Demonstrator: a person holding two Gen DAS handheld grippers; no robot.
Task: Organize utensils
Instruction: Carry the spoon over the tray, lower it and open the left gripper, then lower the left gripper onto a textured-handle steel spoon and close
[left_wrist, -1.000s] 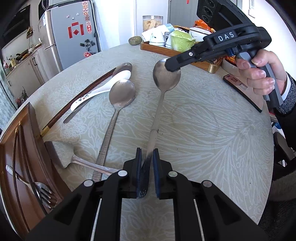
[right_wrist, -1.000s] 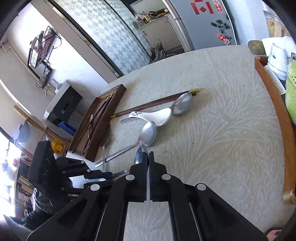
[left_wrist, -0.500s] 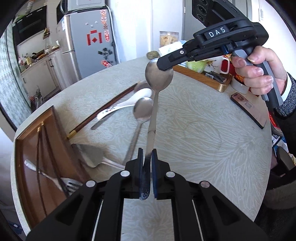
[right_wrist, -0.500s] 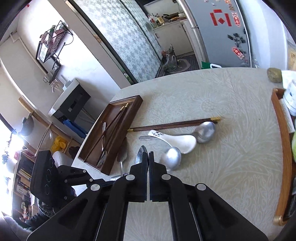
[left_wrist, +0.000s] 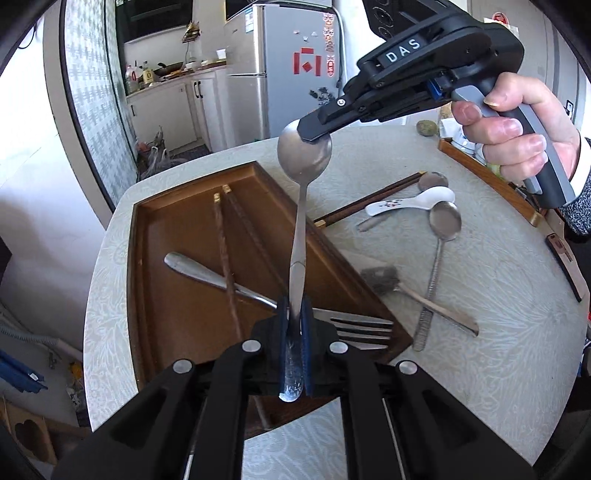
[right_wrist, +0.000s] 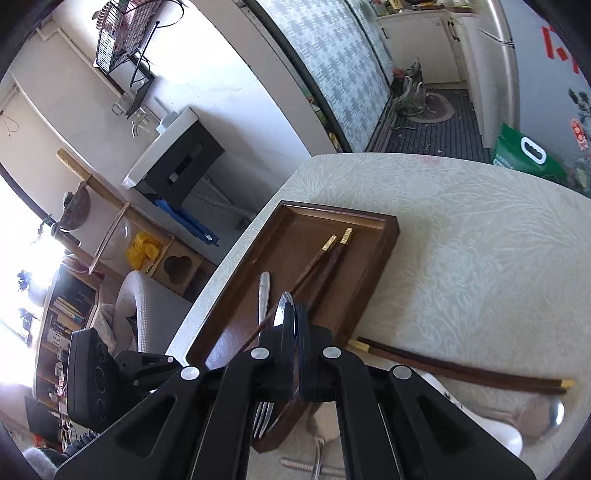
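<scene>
A steel spoon (left_wrist: 301, 221) hangs in the air above the brown wooden tray (left_wrist: 173, 314). My left gripper (left_wrist: 294, 332) is shut on its handle end. My right gripper (left_wrist: 314, 134) is shut on the edge of its bowl, which shows edge-on between the right fingers (right_wrist: 288, 317). The tray (right_wrist: 373, 258) holds a pair of dark chopsticks (left_wrist: 225, 251) and a fork (left_wrist: 229, 284). Loose on the table lie a steel spoon (left_wrist: 441, 240), a white ceramic spoon (left_wrist: 410, 201), another steel spoon (left_wrist: 432, 181), chopsticks (left_wrist: 369, 201) and a small spatula (left_wrist: 406, 295).
The round table (left_wrist: 480, 369) has a pale leaf-pattern cloth. A second wooden tray (left_wrist: 487, 177) stands at the right edge. A dark phone-like slab (left_wrist: 565, 266) lies at the far right. A fridge (left_wrist: 280, 66) and kitchen cabinets stand behind.
Both grippers have carried the spoon up off the table and leftward, from the loose utensils to above the wooden tray. Both stay shut on it.
</scene>
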